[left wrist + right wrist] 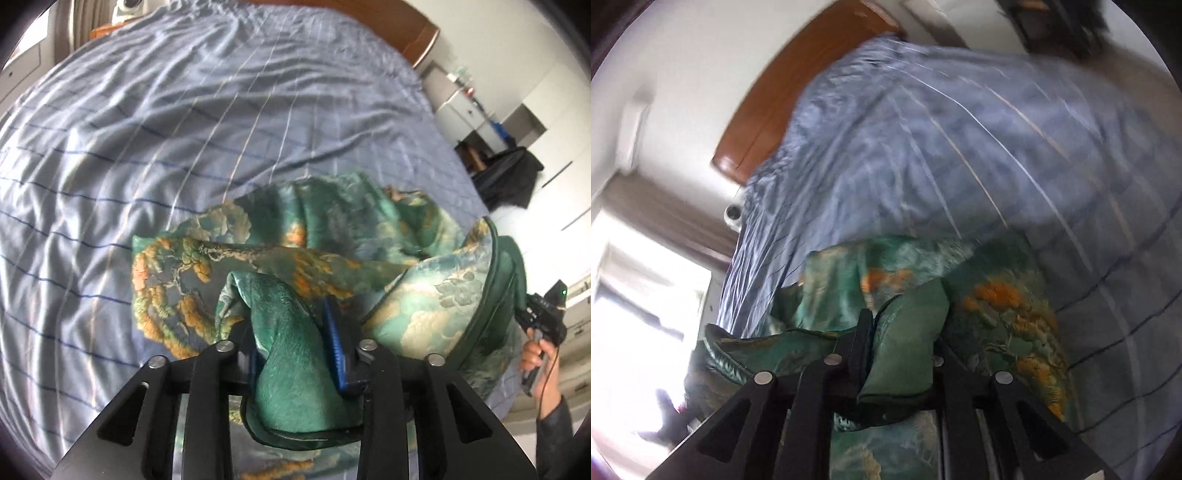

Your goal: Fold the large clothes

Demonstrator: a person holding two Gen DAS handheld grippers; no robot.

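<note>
A large green silky garment (295, 240) with orange and cream tree patterns hangs bunched between both grippers above the bed. My left gripper (295, 332) is shut on a fold of its green cloth; one blue fingertip (334, 332) shows. The right gripper (543, 314) appears at the right edge of the left wrist view, held by a hand, gripping the garment's dark-edged hem. In the right wrist view the right gripper (901, 343) is shut on a green fold of the garment (997, 306), which drapes onto the bed. That view is blurred.
The bed (184, 129) has a blue striped sheet and fills most of both views. A wooden headboard (798, 85) is at the far end. White cabinets (480, 103) and a dark chair (506, 173) stand to the right. A bright window (635, 295) is at the left.
</note>
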